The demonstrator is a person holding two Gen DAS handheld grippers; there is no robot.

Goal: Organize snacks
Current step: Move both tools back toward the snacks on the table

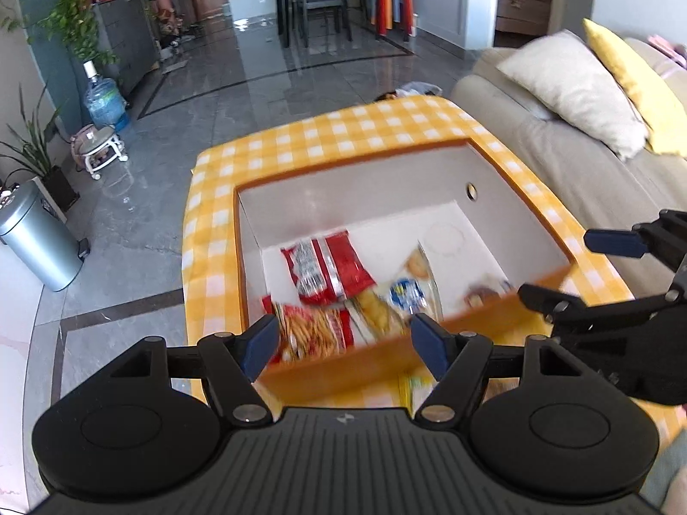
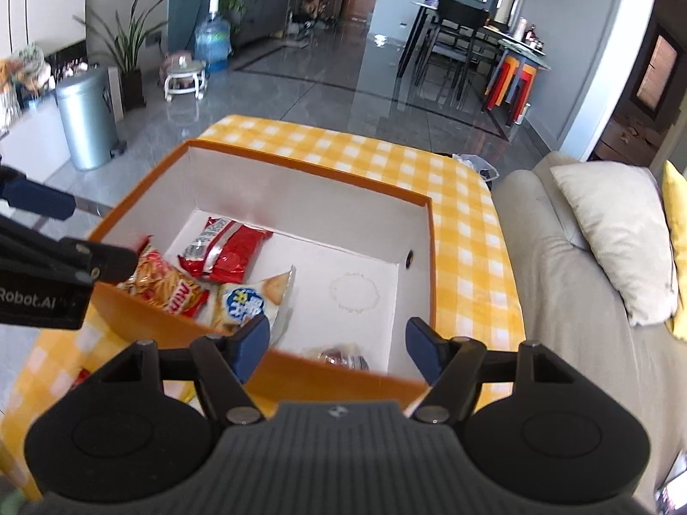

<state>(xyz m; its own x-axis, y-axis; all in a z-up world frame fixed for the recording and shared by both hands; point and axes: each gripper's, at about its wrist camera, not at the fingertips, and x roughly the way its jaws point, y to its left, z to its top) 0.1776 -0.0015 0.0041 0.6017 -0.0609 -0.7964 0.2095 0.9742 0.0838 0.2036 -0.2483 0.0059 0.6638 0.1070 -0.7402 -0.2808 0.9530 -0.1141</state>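
An orange box (image 1: 343, 365) (image 2: 300, 171) with a white inside stands on the yellow checked table (image 1: 343, 133) (image 2: 463, 223). In it lie a red-silver snack bag (image 1: 328, 268) (image 2: 225, 251), a red-orange stick-snack bag (image 1: 311, 330) (image 2: 165, 283), a clear cracker bag with a blue label (image 1: 405, 292) (image 2: 253, 298) and a small dark-wrapped snack (image 1: 481, 294) (image 2: 341, 356). My left gripper (image 1: 343, 341) is open and empty above the box's near wall. My right gripper (image 2: 337, 341) is open and empty over the box's near right part. Each gripper shows in the other's view (image 1: 571, 266) (image 2: 73, 231).
A beige sofa (image 2: 579, 300) with a cream cushion (image 1: 575, 90) and a yellow one (image 1: 635, 81) runs along the table's right side. A yellow packet (image 1: 414, 388) lies on the table in front of the box. A metal bin (image 1: 38, 240) stands on the floor to the left.
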